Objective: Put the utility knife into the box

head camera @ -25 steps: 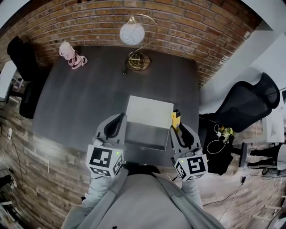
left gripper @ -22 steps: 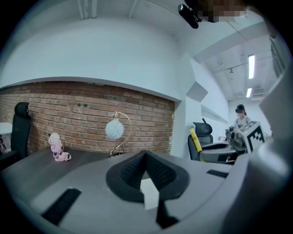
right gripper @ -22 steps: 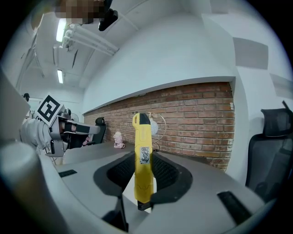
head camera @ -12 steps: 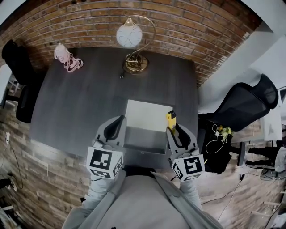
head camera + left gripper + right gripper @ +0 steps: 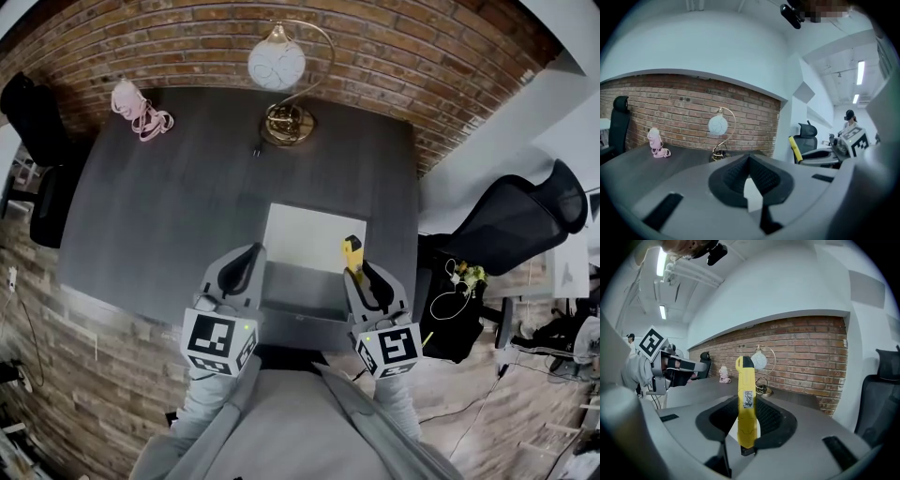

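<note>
My right gripper (image 5: 361,272) is shut on a yellow utility knife (image 5: 352,253), which stands upright between its jaws (image 5: 746,401). It hangs over the right edge of an open grey box (image 5: 305,292), whose white lid (image 5: 312,237) lies flat behind it. At the box's left edge my left gripper (image 5: 242,266) is held with jaws shut and nothing between them. In the left gripper view the yellow knife (image 5: 794,149) shows at the right, and the left gripper (image 5: 749,176) has its pads closed together.
The box sits near the front edge of a dark table (image 5: 187,197). A brass lamp with a white globe (image 5: 277,66) stands at the back, a pink object (image 5: 136,108) at the back left. A black office chair (image 5: 511,220) is to the right.
My right gripper with the knife has shifted left, from beside the box toward its right edge. The left gripper has stayed in place.
</note>
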